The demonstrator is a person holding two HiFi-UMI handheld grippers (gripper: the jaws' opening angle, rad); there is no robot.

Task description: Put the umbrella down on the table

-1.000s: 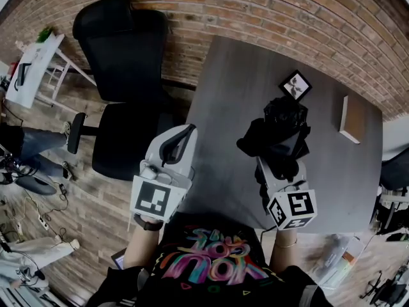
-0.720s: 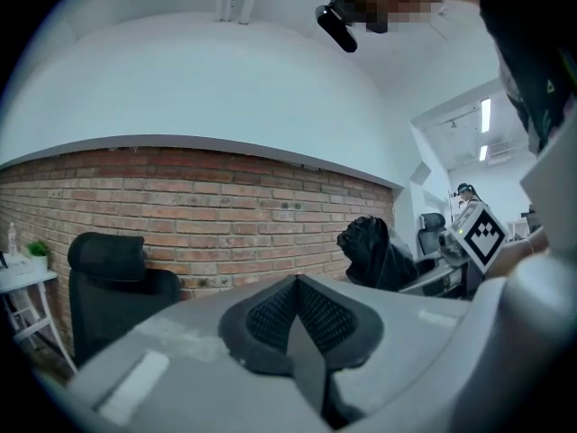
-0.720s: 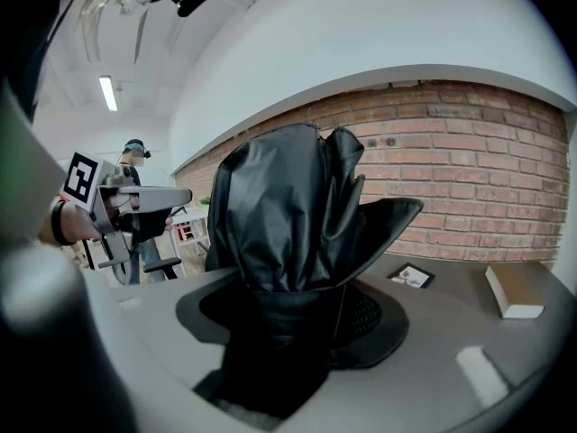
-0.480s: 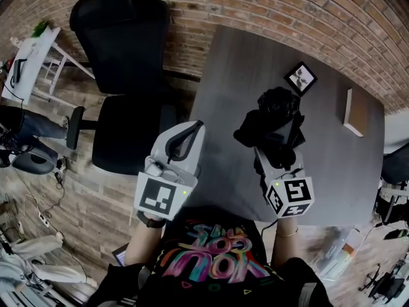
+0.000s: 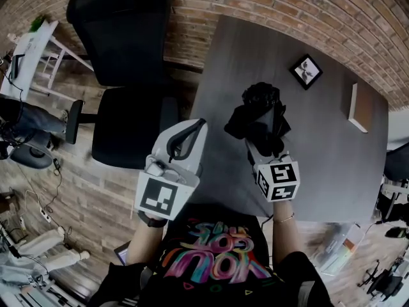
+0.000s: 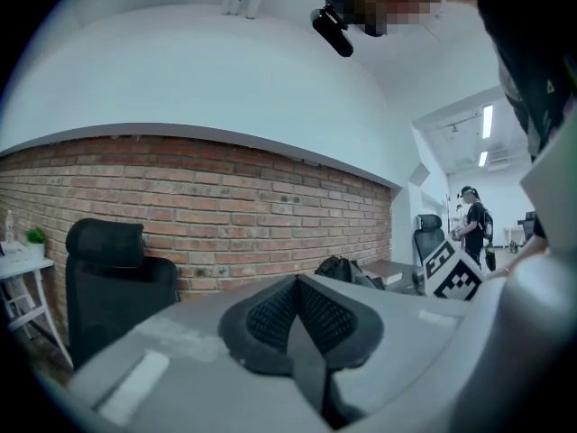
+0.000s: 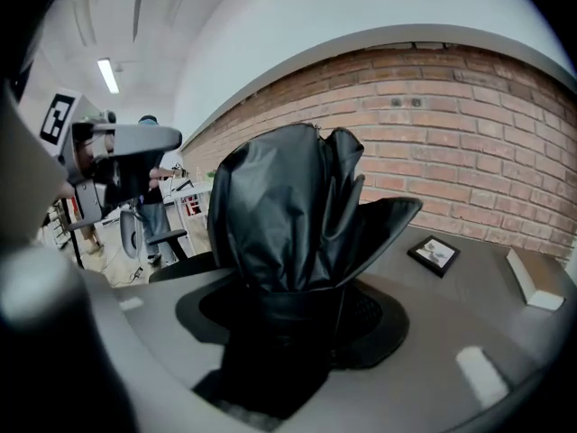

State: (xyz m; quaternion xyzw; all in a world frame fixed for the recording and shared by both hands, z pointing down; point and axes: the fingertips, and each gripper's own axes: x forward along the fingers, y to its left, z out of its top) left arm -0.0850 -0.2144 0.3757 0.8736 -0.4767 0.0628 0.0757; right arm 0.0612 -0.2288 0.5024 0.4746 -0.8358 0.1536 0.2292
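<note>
Black and bunched, folded umbrella (image 5: 259,110) pinched in the right gripper (image 5: 262,147): jaws pressed onto its narrow end from both sides, loose fabric billowing out past the fingertips toward the far side. Fills the middle of the right gripper view, rising straight out from between the dark pads (image 7: 397,318), one flap flaring to the right. Hangs over the near left part of the grey table (image 5: 332,165) in the head view; touching the tabletop or held clear of it, cannot tell. Beyond the umbrella, toward the far right of the table, small black picture frame (image 5: 305,71) lying flat, and right of that a pale wooden block (image 5: 360,107), both well apart from the umbrella. Same two low at the right in the right gripper view, in front of the brick wall (image 7: 469,133). To the left of the umbrella, near but apart, left gripper (image 5: 183,139), beside the table's left edge, between it and a black office chair (image 5: 121,56). Jaws pressed together with nothing between them, ribbed pads meeting along one seam in the left gripper view. Farther right in that view, the umbrella's dark bundle and the right gripper's marker cube (image 6: 451,275).
</note>
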